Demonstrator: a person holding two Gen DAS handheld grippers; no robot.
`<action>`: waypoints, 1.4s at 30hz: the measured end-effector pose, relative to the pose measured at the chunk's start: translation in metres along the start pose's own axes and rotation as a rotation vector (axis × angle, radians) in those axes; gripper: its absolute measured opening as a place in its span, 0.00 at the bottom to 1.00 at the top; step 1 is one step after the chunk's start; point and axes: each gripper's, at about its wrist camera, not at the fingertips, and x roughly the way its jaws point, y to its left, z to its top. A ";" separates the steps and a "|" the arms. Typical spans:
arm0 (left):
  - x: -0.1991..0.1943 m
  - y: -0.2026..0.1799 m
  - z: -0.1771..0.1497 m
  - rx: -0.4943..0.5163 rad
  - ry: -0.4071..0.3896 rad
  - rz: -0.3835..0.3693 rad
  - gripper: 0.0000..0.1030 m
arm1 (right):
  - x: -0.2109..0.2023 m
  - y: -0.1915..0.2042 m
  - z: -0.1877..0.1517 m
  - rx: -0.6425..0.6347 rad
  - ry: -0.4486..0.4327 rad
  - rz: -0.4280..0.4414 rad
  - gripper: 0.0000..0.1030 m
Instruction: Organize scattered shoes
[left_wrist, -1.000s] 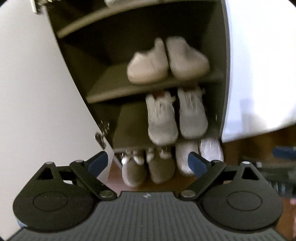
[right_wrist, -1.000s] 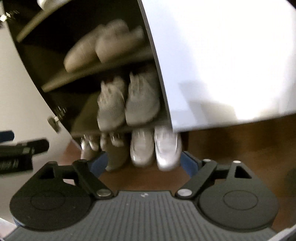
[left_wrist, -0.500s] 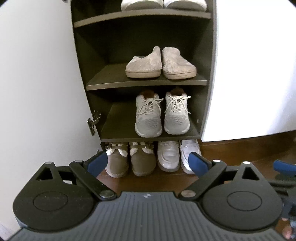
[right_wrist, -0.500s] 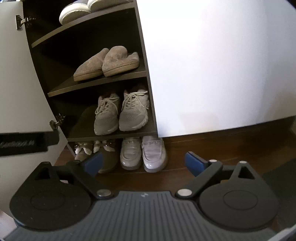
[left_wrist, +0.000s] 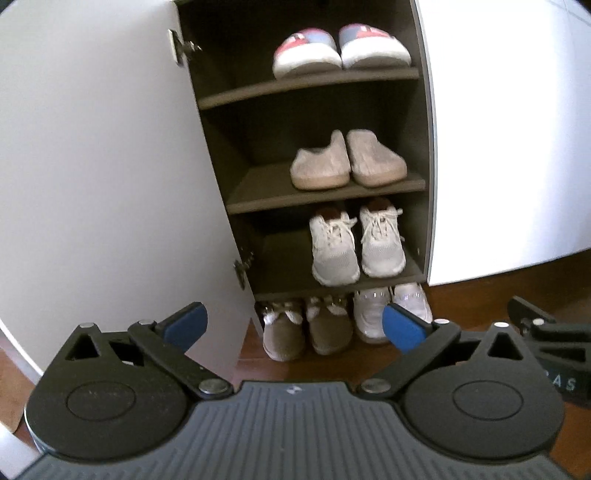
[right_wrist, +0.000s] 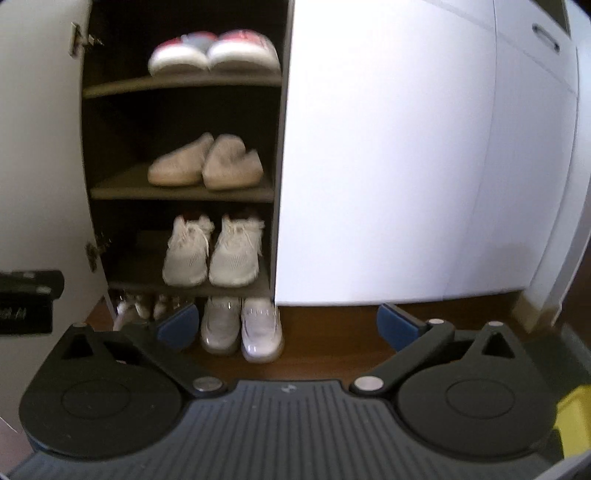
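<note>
Both grippers face the open shoe cabinet (left_wrist: 317, 206) and hold nothing. The left gripper (left_wrist: 293, 325) has its jaws opening, blue pads wide apart with only air between them. The right gripper (right_wrist: 286, 325) is the same: jaws opening, nothing pinched.

Shoes as seen from the left gripper:
- red-and-white slippers (left_wrist: 341, 50) on the top shelf, far ahead and high
- beige slippers (left_wrist: 347, 162) one shelf below
- white laced sneakers (left_wrist: 356, 243) on the lowest shelf, straight ahead
- brown fur-trimmed boots (left_wrist: 306, 328) on the floor just ahead, between the pads in view
- pale loafers (left_wrist: 388, 310) beside them, just ahead of the right-hand pad

From the right gripper, the loafers (right_wrist: 242, 325) sit just ahead and left of centre, toes out past the cabinet edge.

Judgement: every pair looks placed and aligned; no loose shoe is in view, so this is likely a back-off and check. To do it well, both grippers should pull straight back and stay clear of the floor pairs so a pad does not nudge a toe. If the door (left_wrist: 92, 166) needs closing, the left gripper should push on its outer face. The boots and loafers may foul the door; that cannot be told from here.

Surface: dark wood floor (right_wrist: 332, 332), bare ahead of the right gripper. White cabinet fronts (right_wrist: 388, 147) fill the area ahead and to the right, with a handle high up.
</note>
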 end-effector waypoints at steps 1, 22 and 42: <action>-0.005 0.002 0.002 -0.013 0.000 0.000 0.99 | -0.003 -0.004 0.002 0.027 -0.009 0.023 0.99; -0.030 0.026 -0.004 -0.071 0.020 -0.008 0.99 | -0.023 0.000 0.018 0.058 0.078 0.129 0.99; -0.039 0.027 0.009 -0.054 -0.052 0.041 0.99 | -0.033 0.003 0.052 0.036 0.000 0.117 0.99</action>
